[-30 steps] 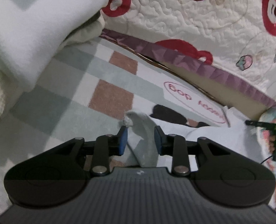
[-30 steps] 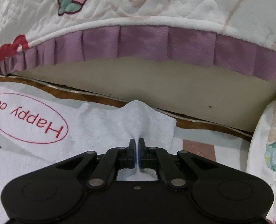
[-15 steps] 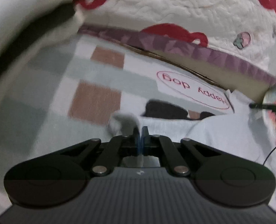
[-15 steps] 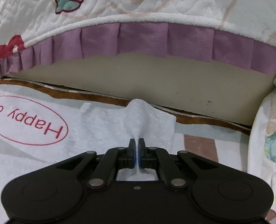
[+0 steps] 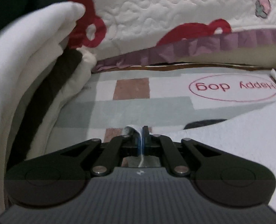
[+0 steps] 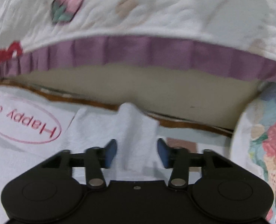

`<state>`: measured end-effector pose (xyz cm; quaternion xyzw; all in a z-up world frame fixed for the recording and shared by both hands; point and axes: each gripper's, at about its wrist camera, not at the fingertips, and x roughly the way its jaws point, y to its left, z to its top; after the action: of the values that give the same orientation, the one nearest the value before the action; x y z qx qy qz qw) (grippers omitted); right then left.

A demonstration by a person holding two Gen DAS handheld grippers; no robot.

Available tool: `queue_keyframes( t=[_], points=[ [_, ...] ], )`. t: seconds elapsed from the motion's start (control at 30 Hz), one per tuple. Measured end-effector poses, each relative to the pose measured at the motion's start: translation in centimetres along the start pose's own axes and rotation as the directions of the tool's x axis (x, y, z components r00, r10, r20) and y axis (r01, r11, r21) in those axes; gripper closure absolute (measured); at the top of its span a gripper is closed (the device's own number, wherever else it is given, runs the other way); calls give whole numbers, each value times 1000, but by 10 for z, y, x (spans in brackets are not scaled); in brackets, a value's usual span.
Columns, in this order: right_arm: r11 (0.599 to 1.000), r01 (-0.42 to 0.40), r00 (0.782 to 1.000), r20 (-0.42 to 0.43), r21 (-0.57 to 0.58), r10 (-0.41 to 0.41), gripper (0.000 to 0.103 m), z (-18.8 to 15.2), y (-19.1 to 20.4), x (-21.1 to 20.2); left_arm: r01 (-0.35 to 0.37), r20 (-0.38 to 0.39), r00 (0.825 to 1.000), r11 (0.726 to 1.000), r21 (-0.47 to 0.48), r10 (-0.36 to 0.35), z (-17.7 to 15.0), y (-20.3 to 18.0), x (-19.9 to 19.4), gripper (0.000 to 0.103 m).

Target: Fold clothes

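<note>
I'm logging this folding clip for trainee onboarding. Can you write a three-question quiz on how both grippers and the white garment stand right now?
1. True or false: the left gripper is shut on the white garment.
2. The right gripper is: A) shut on the cloth, B) open with a ridge of cloth between its fingers, C) out of view.
3. Fill in: the red oval print on the checked blanket reads "Happy ___".

Key: 1 true; 2 B; 3 dog.
</note>
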<state>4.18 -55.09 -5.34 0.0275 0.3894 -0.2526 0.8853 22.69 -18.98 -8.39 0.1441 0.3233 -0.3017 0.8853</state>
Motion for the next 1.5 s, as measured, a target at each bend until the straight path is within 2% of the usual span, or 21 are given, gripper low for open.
queue_keyframes(
  t=[0.1,0.23,0.3,0.37,0.47,0.53,0.6,0.67,0.7,0.73,0.77,0.9,0.93,0.97,1.03,1.13,1.23,1.37,1.47,1.5],
  points=[
    [987,-28,999,-18,161,31,46,0,-40,-1,2,-34,999,1000,-27,-3,0,7,3,101],
    [920,-73,995,-38,386,95,45,-3,-93,0,-24,-77,997,1000,-10,23,-6,7,3,99],
    [892,-103,991,-35,440,132,45,-11,-105,4,-33,-84,996,999,-9,32,-7,6,2,98],
    [884,-113,987,-54,454,154,45,-16,-109,14,-37,-80,996,999,2,37,-6,5,0,98],
    [904,-151,977,-81,399,199,49,-15,-97,31,-15,-71,997,998,63,19,-10,5,-3,98],
    [919,-179,969,-97,352,226,74,-13,-86,42,15,-89,996,999,35,-12,-10,12,-1,98],
    [928,-192,966,-105,320,236,74,-9,-73,47,46,-109,993,999,-24,-49,-9,20,1,99],
    [931,-190,966,-109,313,234,71,-2,-65,55,73,-120,989,995,-61,-80,-8,21,3,99],
    [930,-183,968,-108,318,227,61,2,-62,60,79,-127,988,995,-58,-85,-8,19,5,99],
    [927,-174,970,-107,331,220,47,4,-61,65,74,-130,988,996,-48,-80,-9,16,6,99],
    [923,-169,970,-109,346,218,41,6,-60,71,66,-131,989,997,-37,-70,-9,14,6,99],
    [911,-142,967,-144,388,212,38,5,-55,94,81,-125,988,995,-57,-88,-11,16,6,99],
    [917,-138,971,-133,376,200,41,4,-51,98,84,-124,988,994,-63,-91,-12,18,5,99],
    [931,-137,979,-99,340,180,49,2,-44,98,84,-122,988,994,-63,-91,-12,19,4,99],
    [959,-125,987,-62,256,145,100,3,-32,95,81,-118,989,995,-63,-89,-12,20,1,99],
    [967,-114,993,30,227,110,101,14,-26,79,58,-112,991,995,-82,-67,-12,21,-3,99],
    [985,-50,989,143,163,27,101,31,-27,52,44,-109,993,994,-104,-56,-10,23,-3,99],
    [1000,8,978,208,14,-11,101,42,-20,29,33,-101,994,994,-107,-44,-9,22,-3,99],
    [998,63,978,202,-12,-59,99,38,-15,29,21,-98,995,994,-109,-32,-10,22,-1,98],
    [996,94,976,196,-7,-90,92,36,-15,31,20,-96,995,993,-118,-31,-10,23,-1,98]
  ],
)
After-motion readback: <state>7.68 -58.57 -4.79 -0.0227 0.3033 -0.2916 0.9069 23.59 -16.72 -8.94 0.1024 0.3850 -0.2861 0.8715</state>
